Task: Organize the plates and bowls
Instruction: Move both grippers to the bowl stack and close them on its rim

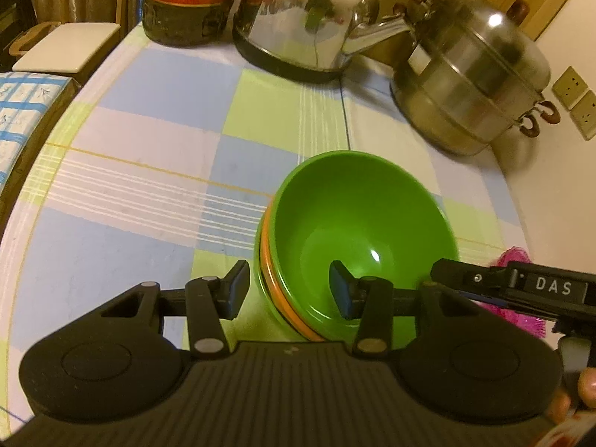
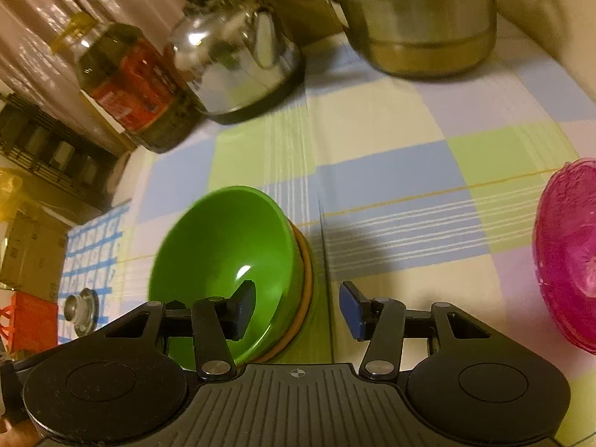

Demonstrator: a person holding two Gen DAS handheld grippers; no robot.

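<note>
A green bowl point(image 1: 357, 231) sits nested on an orange bowl point(image 1: 277, 294) on the checked tablecloth; both also show in the right wrist view point(image 2: 223, 253), the orange rim point(image 2: 306, 279) on the right. My left gripper point(image 1: 288, 290) is open and straddles the stack's left rim, one finger inside the green bowl, one outside. My right gripper point(image 2: 298, 313) is open and straddles the right rim the same way; it shows in the left wrist view point(image 1: 521, 290). A pink patterned plate point(image 2: 570, 253) lies at the right.
A steel kettle point(image 1: 309, 18), a stacked steel steamer pot point(image 1: 473, 70) and a dark jar with a red label point(image 1: 186, 0) stand along the table's point(image 1: 130, 186) far edge. A chair point(image 1: 63, 48) stands beyond the left edge.
</note>
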